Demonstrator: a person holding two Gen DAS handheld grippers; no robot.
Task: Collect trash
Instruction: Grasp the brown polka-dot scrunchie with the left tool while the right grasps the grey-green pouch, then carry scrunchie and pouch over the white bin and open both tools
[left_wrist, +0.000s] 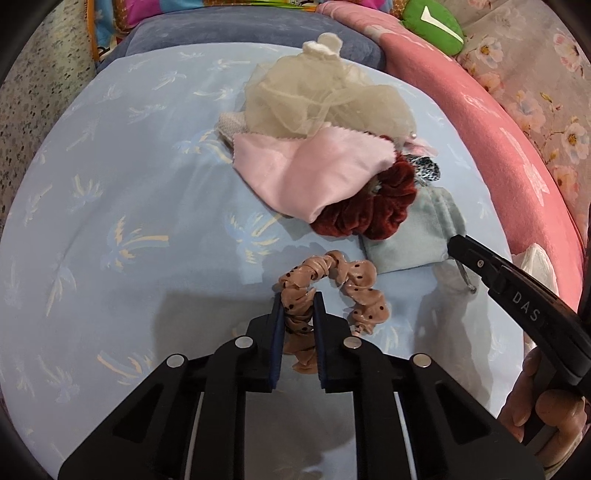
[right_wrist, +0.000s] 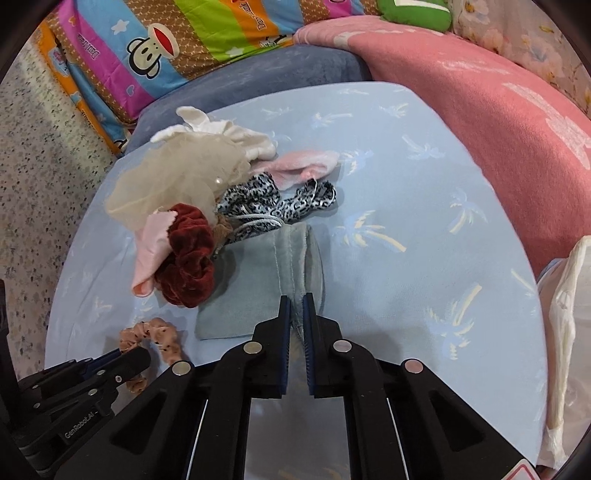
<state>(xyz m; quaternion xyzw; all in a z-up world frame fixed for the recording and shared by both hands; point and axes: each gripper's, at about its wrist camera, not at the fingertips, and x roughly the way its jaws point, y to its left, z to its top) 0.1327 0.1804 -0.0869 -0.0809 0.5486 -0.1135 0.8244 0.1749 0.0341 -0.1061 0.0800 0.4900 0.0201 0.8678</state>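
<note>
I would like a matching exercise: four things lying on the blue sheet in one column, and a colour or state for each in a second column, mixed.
1. polka-dot scrunchie
2. drawstring pouch
3. velvet scrunchie
4. tulle piece

a. dark red, resting partly on the pouch
b. sheer beige, farthest back
c. pinched by the left gripper
d. grey-green, edge pinched by the right gripper

Pairs: 1-c, 2-d, 3-a, 4-b

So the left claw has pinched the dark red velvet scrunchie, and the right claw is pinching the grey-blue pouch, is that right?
Not quite. The left gripper is shut on the beige polka-dot scrunchie, not the dark red velvet scrunchie, which lies untouched further up the bed. The left wrist view shows this. The right gripper is indeed pinching the grey-blue pouch.
</note>
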